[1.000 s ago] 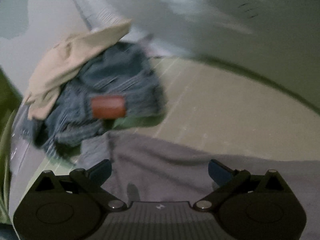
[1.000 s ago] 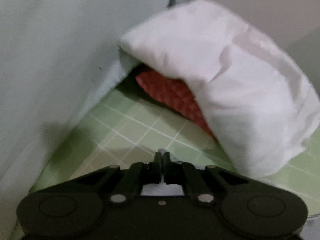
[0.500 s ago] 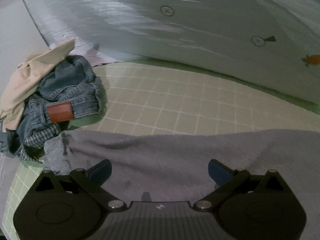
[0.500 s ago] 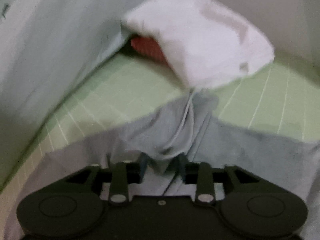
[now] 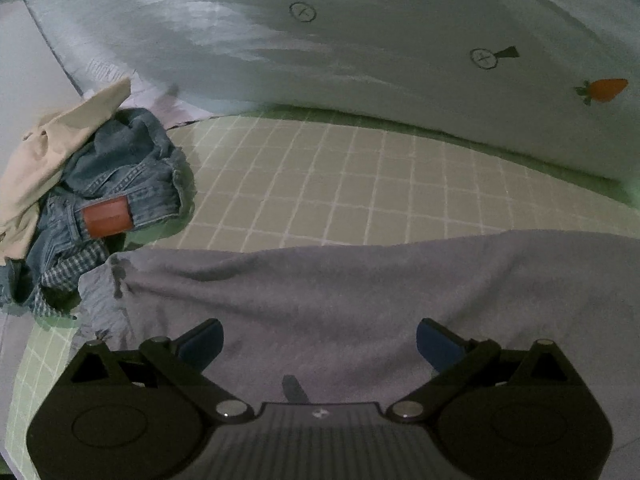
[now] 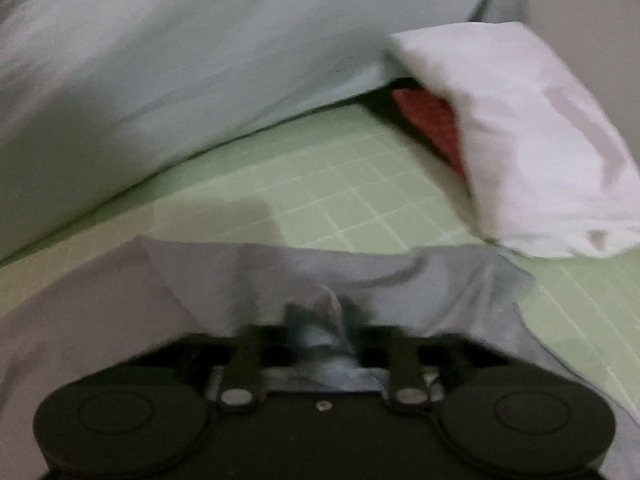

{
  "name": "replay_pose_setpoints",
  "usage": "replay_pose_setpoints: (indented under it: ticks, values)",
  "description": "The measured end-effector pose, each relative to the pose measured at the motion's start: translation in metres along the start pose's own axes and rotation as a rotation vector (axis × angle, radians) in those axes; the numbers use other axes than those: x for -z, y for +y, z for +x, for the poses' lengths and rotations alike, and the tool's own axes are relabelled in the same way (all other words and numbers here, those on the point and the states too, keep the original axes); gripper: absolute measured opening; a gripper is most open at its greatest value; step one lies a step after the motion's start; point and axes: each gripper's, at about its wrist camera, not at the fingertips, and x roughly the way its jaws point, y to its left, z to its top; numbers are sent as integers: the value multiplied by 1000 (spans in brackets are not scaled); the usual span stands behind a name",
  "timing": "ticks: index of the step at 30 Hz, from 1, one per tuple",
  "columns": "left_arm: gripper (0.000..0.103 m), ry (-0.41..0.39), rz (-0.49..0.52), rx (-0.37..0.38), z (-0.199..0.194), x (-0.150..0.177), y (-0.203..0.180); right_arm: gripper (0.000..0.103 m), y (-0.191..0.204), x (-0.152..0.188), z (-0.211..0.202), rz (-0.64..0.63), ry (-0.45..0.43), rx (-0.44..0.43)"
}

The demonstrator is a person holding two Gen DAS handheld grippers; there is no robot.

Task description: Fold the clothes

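A grey garment [image 5: 360, 280] lies spread over the green checked sheet [image 5: 340, 184]. My left gripper [image 5: 320, 332] hovers over it, open wide, with nothing between its blue pads [image 5: 204, 338]. In the right wrist view the same grey garment [image 6: 192, 280] is bunched into a ridge. My right gripper [image 6: 324, 320] is closing on that bunch, and the fabric is pinched between its fingers. This view is blurred. The garment's near part is hidden under both grippers' bodies.
A heap of clothes sits at the left: blue jeans [image 5: 120, 184] with a brown label, a beige garment [image 5: 52, 148] and checked fabric [image 5: 68, 272]. A pale quilt [image 5: 360, 40] rises behind. A white pillow [image 6: 520, 128] covers something red [image 6: 428, 112] at the far right.
My right gripper went from shut and empty over the sheet, to open around a bunch of grey fabric, to shut on it. The left view swung right off the heap, then held still.
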Motion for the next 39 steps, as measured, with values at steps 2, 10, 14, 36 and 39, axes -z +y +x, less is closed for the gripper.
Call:
replay_pose_setpoints:
  ticks: [2,10,14,36,39]
  values:
    - [102,7,-10,-7,3,-1,2,0,-1,-21,3,-33,-65,0]
    - [102,-10,-52,-28,4,-5,12,56,-10,-148,51,-52,-258,159]
    - [102,-7,-109,-41,2,-1,24,81,-21,-142,26,-16,-322,216]
    - [102,1,-168,59,-60,101,43,103,-89,138,-145,44,83,207]
    - [102,16,-192,43,-68,120,49,103,-102,139,-143,50,109,274]
